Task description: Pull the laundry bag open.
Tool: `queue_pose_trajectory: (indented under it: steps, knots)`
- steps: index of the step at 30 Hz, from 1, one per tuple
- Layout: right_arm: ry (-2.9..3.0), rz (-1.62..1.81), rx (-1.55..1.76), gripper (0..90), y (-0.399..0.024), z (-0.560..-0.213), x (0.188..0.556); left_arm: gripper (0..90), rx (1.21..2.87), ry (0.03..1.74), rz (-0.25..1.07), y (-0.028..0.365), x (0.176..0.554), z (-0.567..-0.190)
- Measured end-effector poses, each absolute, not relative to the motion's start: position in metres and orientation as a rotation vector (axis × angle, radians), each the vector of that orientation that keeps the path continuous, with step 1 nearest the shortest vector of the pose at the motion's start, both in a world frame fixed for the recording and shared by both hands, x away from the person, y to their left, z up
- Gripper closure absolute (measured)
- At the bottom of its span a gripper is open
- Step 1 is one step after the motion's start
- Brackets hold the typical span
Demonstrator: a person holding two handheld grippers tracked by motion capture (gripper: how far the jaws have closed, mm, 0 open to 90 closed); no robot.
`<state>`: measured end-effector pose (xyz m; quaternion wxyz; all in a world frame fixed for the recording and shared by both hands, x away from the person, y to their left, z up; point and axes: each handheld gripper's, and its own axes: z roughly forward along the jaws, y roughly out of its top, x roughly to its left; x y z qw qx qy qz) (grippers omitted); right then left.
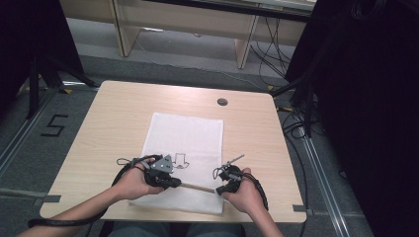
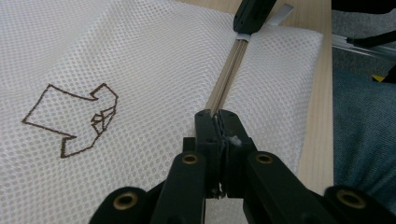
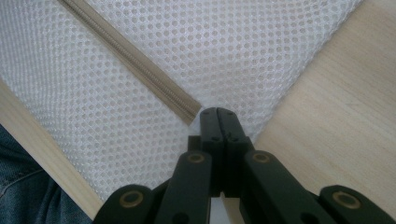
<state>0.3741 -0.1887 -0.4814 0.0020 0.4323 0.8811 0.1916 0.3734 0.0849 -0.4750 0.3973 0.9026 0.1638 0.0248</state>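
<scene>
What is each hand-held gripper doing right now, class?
Left hand-held gripper: closed on the zipper of the white mesh bag.
Right hand-held gripper: closed at the zipper's end; what it pinches cannot be told.

Lab: taped floor number (image 1: 53,125), dark curtains (image 1: 365,98), loose cables (image 1: 276,54).

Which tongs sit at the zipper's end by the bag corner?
The right tongs: closed right at the beige zipper's end near the mesh bag's corner. The left tongs clamp farther along it, beside the brown arrow print.
</scene>
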Motion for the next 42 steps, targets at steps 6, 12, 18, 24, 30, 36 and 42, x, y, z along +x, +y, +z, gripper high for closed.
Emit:
queue_pose_trajectory:
  steps: [6, 12, 18, 24, 30, 36, 42]
  knots:
    - [2.764, 0.601, 1.359, 90.0, -0.189, -0.481, 0.374, 87.5, 2.287, 0.415, 0.063, 0.087, 0.374, -0.475]
    - [2.765, 0.601, 1.356, 90.0, -0.189, -0.481, 0.374, 87.5, 2.285, 0.424, 0.067, 0.089, 0.373, -0.475]
    - [2.764, 0.601, 1.359, 90.0, -0.189, -0.481, 0.374, 87.5, 2.289, 0.419, 0.069, 0.092, 0.374, -0.474]
    - [2.767, 0.597, 1.352, 90.0, -0.188, -0.481, 0.374, 87.4, 2.286, 0.424, 0.064, 0.094, 0.374, -0.475]
    - [2.766, 0.597, 1.354, 90.0, -0.189, -0.481, 0.374, 87.5, 2.285, 0.425, 0.063, 0.094, 0.374, -0.475]
    - [2.767, 0.596, 1.352, 90.0, -0.188, -0.481, 0.374, 87.5, 2.293, 0.432, 0.075, 0.099, 0.375, -0.475]
    - [2.766, 0.6, 1.345, 90.0, -0.188, -0.482, 0.374, 87.4, 2.279, 0.447, 0.067, 0.104, 0.373, -0.476]
